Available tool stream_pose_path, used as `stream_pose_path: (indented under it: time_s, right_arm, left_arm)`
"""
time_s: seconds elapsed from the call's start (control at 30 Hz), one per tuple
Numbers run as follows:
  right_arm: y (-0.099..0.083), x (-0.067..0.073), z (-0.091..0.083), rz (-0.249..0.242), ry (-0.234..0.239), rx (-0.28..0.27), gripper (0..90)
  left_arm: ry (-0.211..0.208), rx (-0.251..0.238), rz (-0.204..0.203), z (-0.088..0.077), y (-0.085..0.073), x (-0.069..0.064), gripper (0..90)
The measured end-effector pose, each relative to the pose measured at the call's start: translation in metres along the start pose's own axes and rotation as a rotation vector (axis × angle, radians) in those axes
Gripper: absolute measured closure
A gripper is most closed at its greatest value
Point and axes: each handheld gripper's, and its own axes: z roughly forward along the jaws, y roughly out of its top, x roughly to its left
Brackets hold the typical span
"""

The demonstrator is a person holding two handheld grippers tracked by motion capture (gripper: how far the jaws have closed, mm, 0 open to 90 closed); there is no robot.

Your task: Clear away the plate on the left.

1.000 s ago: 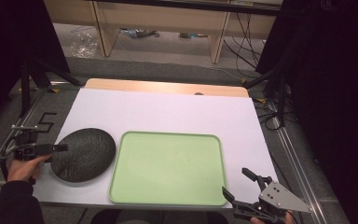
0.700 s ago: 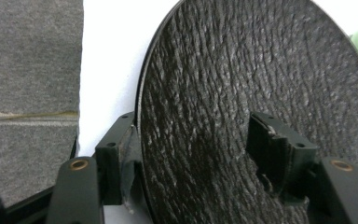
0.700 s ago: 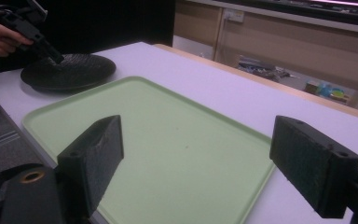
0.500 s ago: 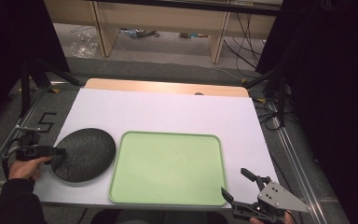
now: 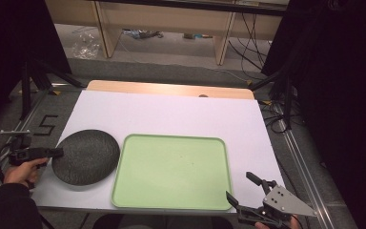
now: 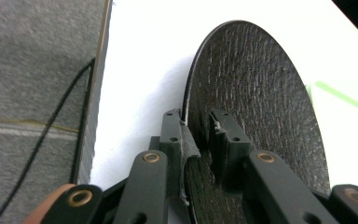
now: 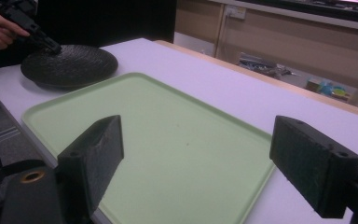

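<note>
Rim of the black plate [image 6: 256, 107] sits pinched in the left tool [image 6: 199, 130]; right tool [image 7: 205, 163] gapes wide over the green tray [image 7: 168, 154].

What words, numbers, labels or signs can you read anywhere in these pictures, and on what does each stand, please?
"5": a black taped mark on the grey floor left of the table; it may be an "S".
The dark plate, green tray and both grippers bear no readable text.
</note>
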Motion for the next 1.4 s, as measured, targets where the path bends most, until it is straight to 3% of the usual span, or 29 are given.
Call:
stream_pose_path:
  time_s: [0.1,0.13,0.2,0.23,0.3,0.4,0.6,0.8,0.97,1.23,1.33,1.4]
  right_arm:
    - [-0.001,0.001,0.001,0.014,0.016,-0.008,18.3]
    - [0.0,0.0,-0.001,0.011,0.008,0.014,18.3]
    - [-0.001,0.001,0.001,0.02,0.016,-0.007,18.3]
    - [0.0,0.0,0.0,0.017,0.008,0.019,18.2]
    - [0.0,0.0,0.0,0.004,0.005,0.013,18.2]
    - [0.0,0.001,0.0,0.013,0.006,0.013,18.3]
    - [-0.001,0.0,0.0,0.007,0.007,0.015,18.2]
    - [0.0,0.0,0.0,0.001,0.009,0.016,18.2]
    - [0.0,0.002,0.0,0.012,0.01,0.02,18.2]
    - [-0.001,0.002,0.002,0.008,0.02,0.024,18.2]
    - [-0.001,0.002,0.002,0.008,0.022,0.024,18.2]
    - [-0.001,0.003,0.002,0.007,0.022,0.025,18.2]
  left_arm:
    - [-0.009,-0.01,-0.005,-0.003,0.001,-0.001,75.8]
    - [-0.036,-0.024,-0.013,-0.005,0.001,-0.001,77.1]
    - [-0.101,-0.069,-0.023,-0.01,0.002,-0.002,81.4]
    - [-0.103,-0.072,-0.012,-0.011,0.003,-0.004,82.6]
    - [-0.09,-0.069,0.005,-0.013,0.005,-0.008,82.6]
    - [-0.109,-0.096,0.028,-0.02,0.007,-0.015,84.5]
    - [-0.044,-0.129,0.065,-0.04,0.012,-0.022,85.6]
    - [-0.007,-0.146,0.175,-0.047,0.017,-0.048,85.9]
    - [0.023,-0.151,0.231,-0.05,0.019,-0.066,86.1]
    - [0.049,-0.173,0.383,-0.053,0.019,-0.107,85.4]
    - [0.067,-0.126,0.465,-0.048,0.018,-0.125,82.0]
    - [0.069,-0.106,0.494,-0.042,0.016,-0.134,80.2]
